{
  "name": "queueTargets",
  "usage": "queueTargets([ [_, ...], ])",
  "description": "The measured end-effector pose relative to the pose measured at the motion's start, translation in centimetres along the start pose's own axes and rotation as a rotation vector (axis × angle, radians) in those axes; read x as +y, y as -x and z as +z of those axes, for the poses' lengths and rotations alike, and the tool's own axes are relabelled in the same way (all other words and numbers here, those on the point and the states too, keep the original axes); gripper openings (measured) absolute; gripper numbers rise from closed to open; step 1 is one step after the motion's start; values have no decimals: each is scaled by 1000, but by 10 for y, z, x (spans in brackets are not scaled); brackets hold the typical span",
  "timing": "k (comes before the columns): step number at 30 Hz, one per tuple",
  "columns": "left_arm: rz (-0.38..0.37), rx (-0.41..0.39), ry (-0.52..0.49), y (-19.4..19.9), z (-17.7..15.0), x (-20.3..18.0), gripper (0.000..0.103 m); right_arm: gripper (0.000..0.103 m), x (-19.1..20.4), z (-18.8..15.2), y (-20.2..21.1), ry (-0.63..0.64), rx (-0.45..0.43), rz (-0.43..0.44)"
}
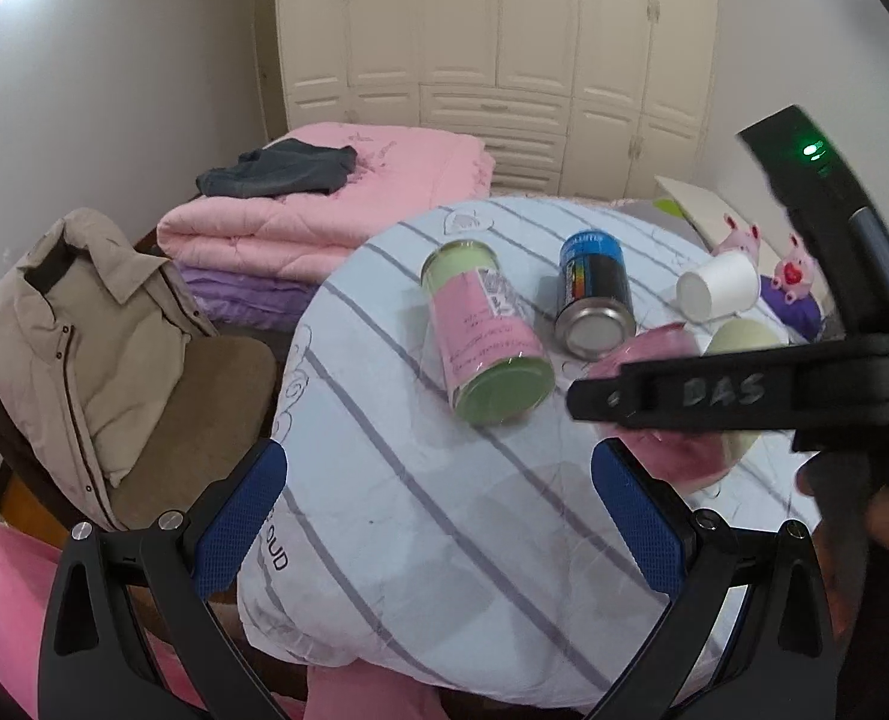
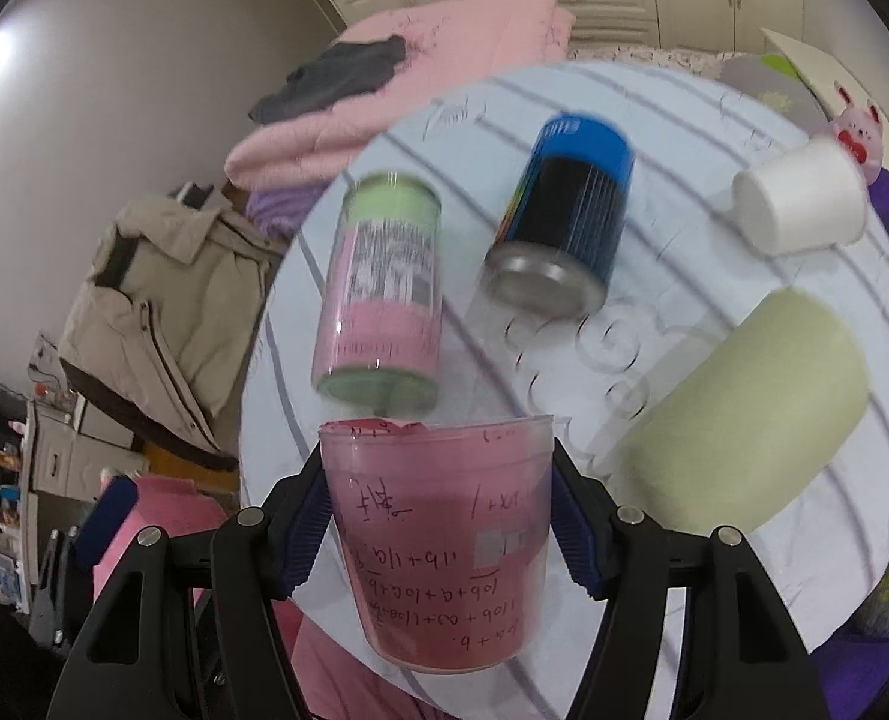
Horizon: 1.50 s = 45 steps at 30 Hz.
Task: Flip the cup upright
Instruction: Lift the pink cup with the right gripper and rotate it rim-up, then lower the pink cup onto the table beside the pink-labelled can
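Observation:
A clear plastic cup lined with pink paper (image 2: 444, 534) sits between the blue pads of my right gripper (image 2: 441, 516), which is shut on its sides and holds it above the striped bundle with its rim pointing away from the camera. In the left wrist view the same cup (image 1: 678, 456) shows partly behind the right gripper's black arm (image 1: 738, 390). My left gripper (image 1: 438, 528) is open and empty over the near part of the bundle (image 1: 444, 540).
On the bundle lie a pink-and-green can (image 1: 486, 330), a blue-and-black can (image 1: 594, 294), a white paper cup (image 1: 717, 287) and a pale green cylinder (image 2: 744, 414). Folded pink blankets (image 1: 324, 204) and a beige jacket on a chair (image 1: 84, 348) stand to the left.

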<state>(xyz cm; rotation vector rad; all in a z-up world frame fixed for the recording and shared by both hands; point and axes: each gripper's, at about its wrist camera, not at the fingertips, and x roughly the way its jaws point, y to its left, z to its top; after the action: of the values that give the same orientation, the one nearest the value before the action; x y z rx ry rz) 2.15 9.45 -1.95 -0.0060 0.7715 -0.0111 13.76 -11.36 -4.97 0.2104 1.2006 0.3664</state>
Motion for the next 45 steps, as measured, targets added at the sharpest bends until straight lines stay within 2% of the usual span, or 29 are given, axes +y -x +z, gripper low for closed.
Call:
queueTargets([
  [6, 5, 38, -13, -13, -6, -2, 103, 68, 4, -12, -26, -27, 55, -31],
  [12, -6, 51, 1, -20, -3, -5, 103, 68, -6, -10, -30, -57, 68, -28],
  [14, 1, 44, 1, -20, -1, -8, 103, 74, -10, -8, -26, -55, 64, -30],
  [15, -1, 44, 0, -20, -1, -7, 103, 80, -11, -8, -24, -55, 54, -31],
  [18, -28, 49, 4, -19, 1, -12, 103, 80, -15, -7, -12, -49, 28, -2],
  [22, -67, 51, -9, -19, 5, -25, 103, 80, -10, -6, 14, 7, -38, -7],
  [27, -62, 73, -42, -32, 10, -50, 103, 81, -12, -12, 59, 96, -185, -101],
  [30, -56, 112, -44, -46, 13, -63, 103, 81, -22, -15, 71, 99, -235, -143],
  [34, -56, 139, -35, -56, 15, -73, 103, 81, -45, -15, 79, 87, -236, -137],
  [40, -36, 179, -23, -72, 18, -83, 103, 81, -65, -17, 70, 86, -227, -179],
  [45, -28, 208, -37, -84, 17, -91, 103, 81, -83, -21, 69, 55, -241, -136],
])
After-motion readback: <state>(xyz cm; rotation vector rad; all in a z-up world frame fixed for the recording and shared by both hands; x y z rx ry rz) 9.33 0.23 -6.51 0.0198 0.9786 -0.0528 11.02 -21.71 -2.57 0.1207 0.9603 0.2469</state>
